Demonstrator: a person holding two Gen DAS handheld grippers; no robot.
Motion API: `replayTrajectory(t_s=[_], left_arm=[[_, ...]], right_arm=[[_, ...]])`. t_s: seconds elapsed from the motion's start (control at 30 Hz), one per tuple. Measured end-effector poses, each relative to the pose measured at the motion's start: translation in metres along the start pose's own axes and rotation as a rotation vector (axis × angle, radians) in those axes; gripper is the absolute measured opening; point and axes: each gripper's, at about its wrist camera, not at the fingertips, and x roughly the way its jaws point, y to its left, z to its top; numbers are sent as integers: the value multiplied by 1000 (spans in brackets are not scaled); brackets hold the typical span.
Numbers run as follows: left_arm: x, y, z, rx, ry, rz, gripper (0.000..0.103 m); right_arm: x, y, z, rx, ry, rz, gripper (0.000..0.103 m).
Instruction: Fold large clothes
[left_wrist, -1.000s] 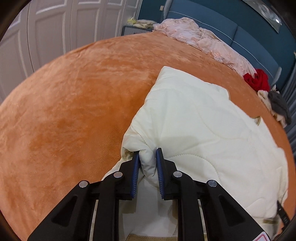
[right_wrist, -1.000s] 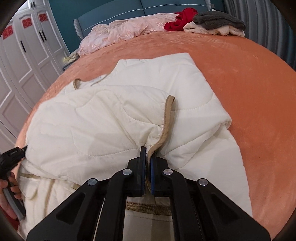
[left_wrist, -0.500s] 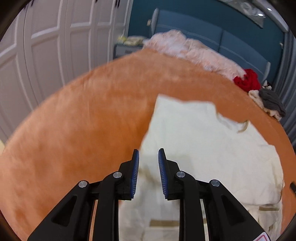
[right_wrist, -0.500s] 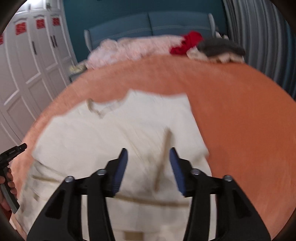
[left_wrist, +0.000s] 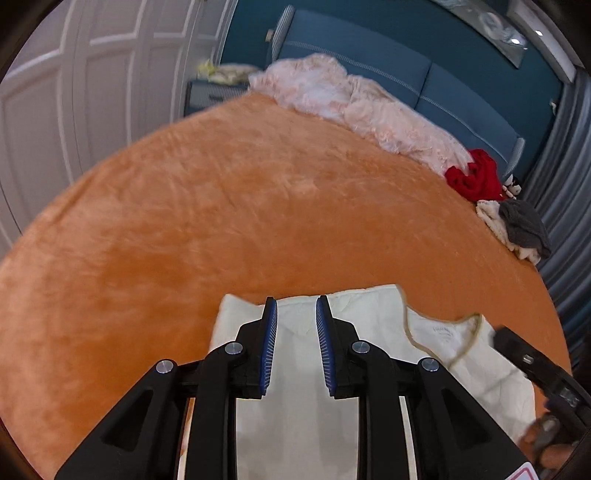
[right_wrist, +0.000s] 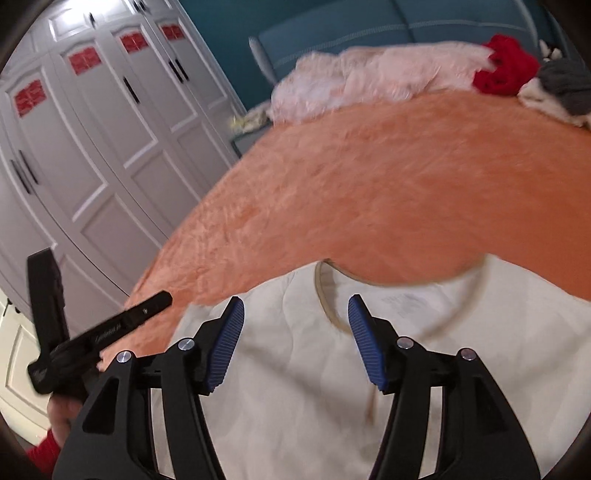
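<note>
A cream quilted garment (left_wrist: 443, 354) lies flat on the orange bed cover (left_wrist: 221, 221), its tan-trimmed neckline (right_wrist: 328, 314) facing up at the far edge. My left gripper (left_wrist: 295, 301) hovers above the garment's far left part, open by a narrow gap with nothing between its pads. My right gripper (right_wrist: 296, 300) hangs over the garment (right_wrist: 295, 387) near the neckline. Its jaws are opening wide and nothing is between them. The left gripper's black body (right_wrist: 110, 328) and the hand holding it show at the left of the right wrist view.
Along the headboard (left_wrist: 406, 74) lie a pink pile of clothes (left_wrist: 351, 99), a red garment (left_wrist: 476, 177) and grey and white items (left_wrist: 524, 225). White wardrobe doors (right_wrist: 92, 147) stand left of the bed. The orange cover (right_wrist: 369, 184) stretches beyond the garment.
Both grippers have let go of the cream garment and drawn back and upward. The right jaws went from shut to wide apart. The garment now lies flat below them.
</note>
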Motion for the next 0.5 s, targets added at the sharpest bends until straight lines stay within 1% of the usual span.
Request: replayTrajectory(t_s=[0.03,0.07,0.13,0.2,0.23,0.27,0.3,0.33,0.37,0.4,0.47,0.5], left_arm=[[15,2,1,-9,21,7,21],[27,5,0,-18,40,3,21],[46,9,-4,-26,73,12,21],[56,13,-11,-25,80,18,21],[61,15,-15,-22,83,18,21],[65,17,-20,-26,79,11,21],[67,19,-23,-27,74,8,21],[68,19,-27,-23,62,6,21],[67,19,-30,-15,51,10,21],[67,17,-32,-2,42,20,21],[68,15,-35,17,29,38,21],[68,14,-36,21,24,43,21]], right_arm=[[13,1,3,6,23,-3,57],[34,-2,8,24,57,-9,57],[56,-6,8,57,90,-9,57],[78,-14,3,93,122,-17,57],[87,-16,-1,99,143,-7,57],[92,-16,-6,98,162,7,56],[98,-14,-13,88,189,36,39],[104,-9,-21,52,218,51,29],[105,-6,-24,22,213,46,14],[102,-3,-24,7,190,46,6],[88,-4,-22,21,116,45,4],[84,-6,-22,37,94,41,3]])
